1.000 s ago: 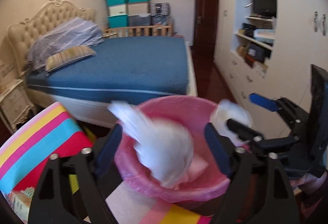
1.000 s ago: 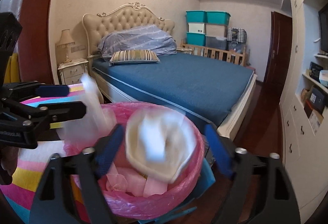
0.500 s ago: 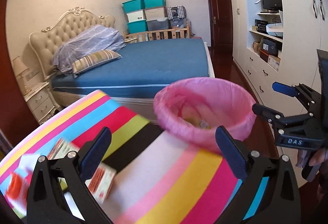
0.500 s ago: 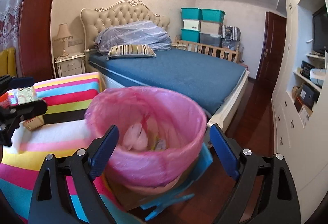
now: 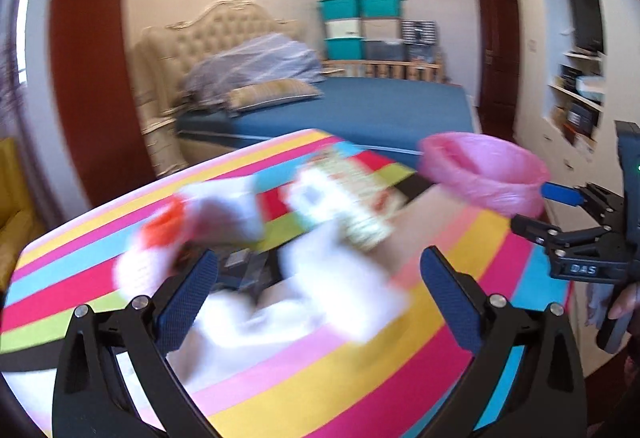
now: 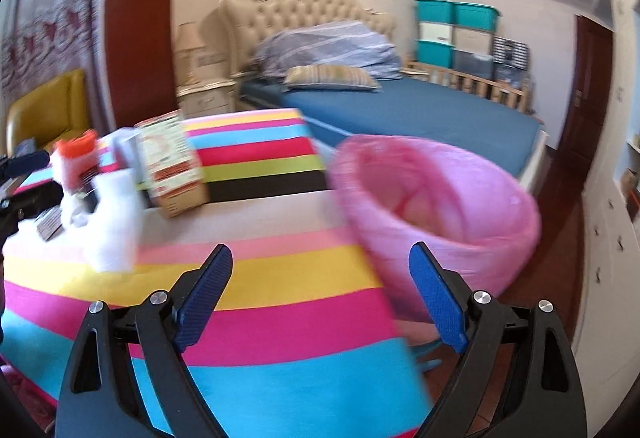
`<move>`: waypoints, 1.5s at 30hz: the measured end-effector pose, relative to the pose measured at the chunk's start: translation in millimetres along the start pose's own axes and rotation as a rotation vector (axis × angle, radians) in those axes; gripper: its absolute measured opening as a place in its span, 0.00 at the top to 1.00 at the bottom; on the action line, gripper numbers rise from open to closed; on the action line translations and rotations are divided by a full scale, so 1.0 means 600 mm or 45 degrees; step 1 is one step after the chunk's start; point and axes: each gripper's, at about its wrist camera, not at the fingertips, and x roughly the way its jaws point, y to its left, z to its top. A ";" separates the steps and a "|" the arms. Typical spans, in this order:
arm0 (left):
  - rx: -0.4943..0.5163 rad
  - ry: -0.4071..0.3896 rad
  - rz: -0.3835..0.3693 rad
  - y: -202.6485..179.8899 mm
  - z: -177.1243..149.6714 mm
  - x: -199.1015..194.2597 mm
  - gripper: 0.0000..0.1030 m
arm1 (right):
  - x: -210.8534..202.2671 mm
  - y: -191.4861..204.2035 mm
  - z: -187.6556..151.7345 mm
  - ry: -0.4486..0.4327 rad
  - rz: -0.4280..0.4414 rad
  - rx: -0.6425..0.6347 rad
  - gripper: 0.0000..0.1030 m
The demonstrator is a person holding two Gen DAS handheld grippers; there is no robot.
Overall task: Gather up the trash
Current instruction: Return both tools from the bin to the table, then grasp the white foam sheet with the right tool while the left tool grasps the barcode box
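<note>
A bin with a pink liner stands at the right end of the striped table. Blurred trash lies on the table: white crumpled paper, a printed beige packet, and a white and orange wrapper. My left gripper is open and empty, just before the white paper. My right gripper is open and empty over the table beside the bin; it also shows at the right of the left wrist view.
A blue bed with a tufted headboard stands behind the table. A yellow chair is at the left. White cabinets and shelves line the right wall. Teal storage boxes are stacked at the back.
Both grippers let white trash drop into the pink bin, then swung left away from it. The left one now faces the trash on the table.
</note>
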 end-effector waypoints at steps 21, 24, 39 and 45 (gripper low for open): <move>-0.241 0.125 0.307 0.216 -0.119 -0.086 0.05 | 0.081 0.238 0.038 0.181 0.199 -0.235 0.19; -0.291 0.139 0.302 0.232 -0.122 -0.085 0.05 | 0.086 0.248 0.040 0.198 0.207 -0.240 0.19; -0.250 0.181 0.280 0.208 -0.107 -0.058 0.05 | 0.097 0.261 0.031 0.242 0.196 -0.291 0.37; -0.222 0.224 0.276 0.197 -0.082 -0.011 0.05 | 0.095 0.260 0.031 0.241 0.220 -0.303 0.48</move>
